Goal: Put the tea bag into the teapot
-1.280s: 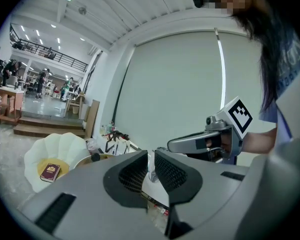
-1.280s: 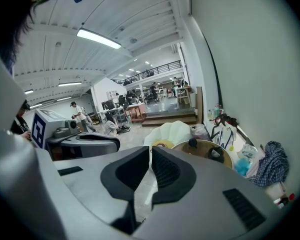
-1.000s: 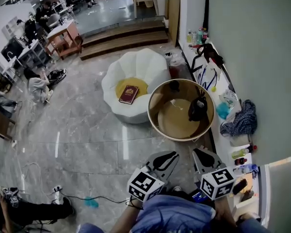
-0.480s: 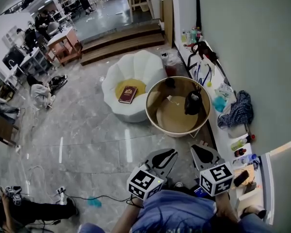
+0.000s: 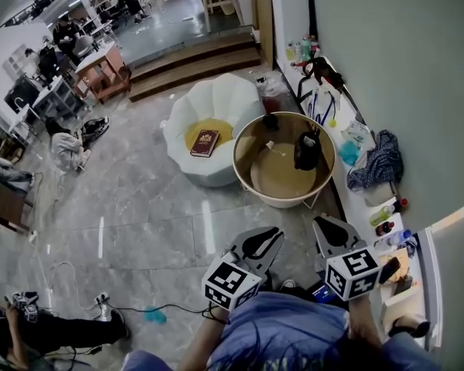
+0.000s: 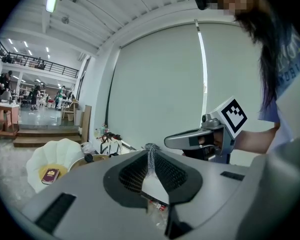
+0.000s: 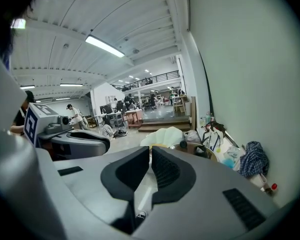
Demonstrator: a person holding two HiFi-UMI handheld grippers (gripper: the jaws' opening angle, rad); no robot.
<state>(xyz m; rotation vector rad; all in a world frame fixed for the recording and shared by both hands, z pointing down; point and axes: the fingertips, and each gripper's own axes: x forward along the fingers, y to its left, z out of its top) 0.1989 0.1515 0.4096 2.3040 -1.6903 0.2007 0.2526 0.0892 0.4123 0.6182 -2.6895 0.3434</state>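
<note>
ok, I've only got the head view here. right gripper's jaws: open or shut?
Observer: Shut. In the right gripper view, the right gripper has its jaws together with nothing between them.
Operator: what's it pointing at?
Observer: The round table shows just beyond the jaw tips, slightly to their right.
Operator: and the left?
Observer: In the left gripper view, the left gripper has its jaw tips together too, with nothing gripped.
</note>
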